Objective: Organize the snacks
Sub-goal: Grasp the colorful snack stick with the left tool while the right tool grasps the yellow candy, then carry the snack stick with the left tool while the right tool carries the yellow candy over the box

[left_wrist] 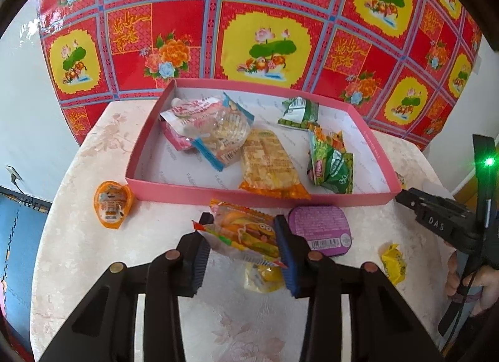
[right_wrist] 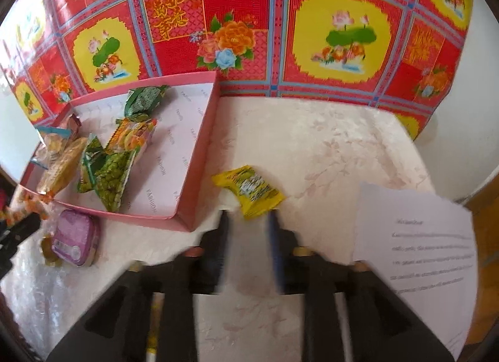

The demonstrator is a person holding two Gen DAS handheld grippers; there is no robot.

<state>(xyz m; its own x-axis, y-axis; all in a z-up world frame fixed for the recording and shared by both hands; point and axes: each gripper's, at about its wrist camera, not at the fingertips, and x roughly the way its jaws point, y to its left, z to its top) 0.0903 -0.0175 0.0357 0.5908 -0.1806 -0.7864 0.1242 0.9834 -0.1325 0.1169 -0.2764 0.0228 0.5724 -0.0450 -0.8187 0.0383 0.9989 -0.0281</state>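
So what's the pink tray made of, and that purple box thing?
The pink tray looks like matte cardboard: thin straight walls, folded corners, printed paper lining. The purple box has rounded corners and a glossy label; plastic or tin, I can't tell which.

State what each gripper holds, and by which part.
Left gripper: burger-print snack packet, pinched across its two side edges. Right gripper: nothing; yellow packet lies just ahead.

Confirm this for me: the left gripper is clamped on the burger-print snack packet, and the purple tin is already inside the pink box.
Not quite. The left gripper is clamped on the burger-print snack packet, but the purple tin is not inside the pink box; it sits on the table just outside its near wall, as the left wrist view shows.
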